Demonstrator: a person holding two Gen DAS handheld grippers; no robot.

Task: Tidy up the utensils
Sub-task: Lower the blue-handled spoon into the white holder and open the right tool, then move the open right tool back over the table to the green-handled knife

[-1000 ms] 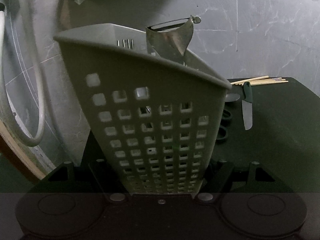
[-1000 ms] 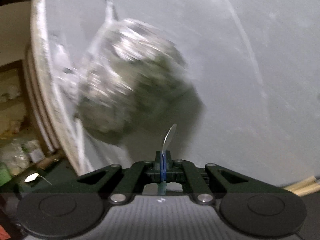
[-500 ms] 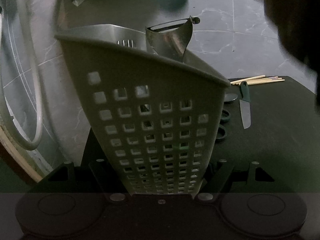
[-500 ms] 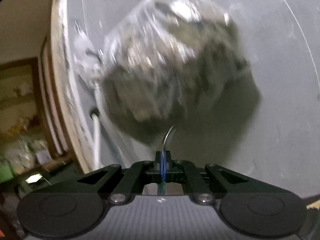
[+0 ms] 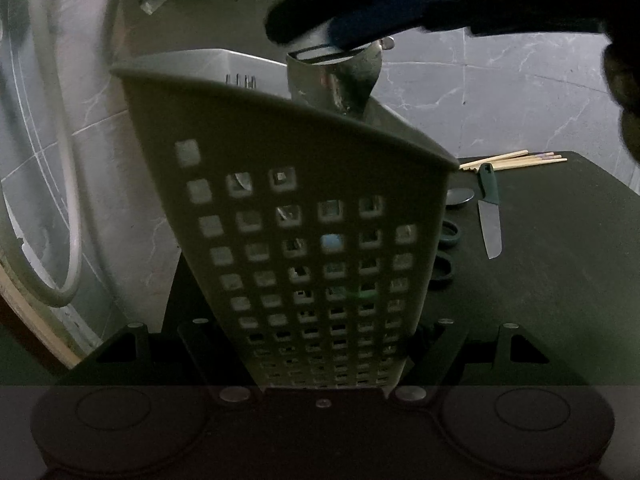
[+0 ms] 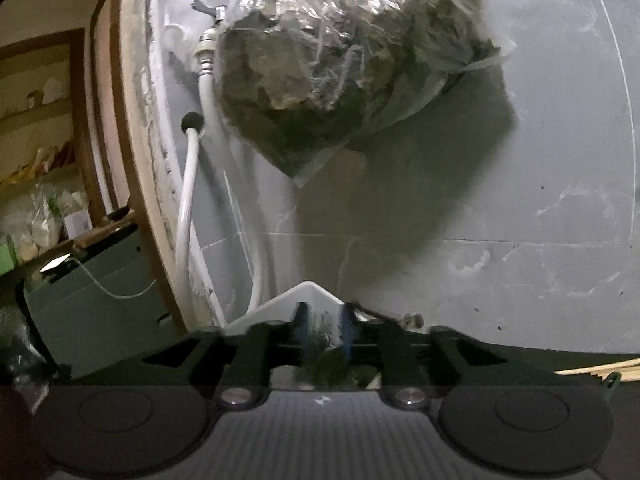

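My left tongs [image 5: 324,360] stay clamped on the basket [image 5: 304,208], frame centre, tilting it so the mouth is reachable. Above it, upper right, my right tongs [image 5: 360,20] reach level over the rim, jaws opening, the spoon [image 6: 330,362] loose between them, dropping inside. The knife [image 5: 489,216] waits at right.

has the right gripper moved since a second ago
Yes. In the right wrist view the hanging plastic bag has slid up the frame, so the right gripper has dropped; its jaws are opening over the white caddy.
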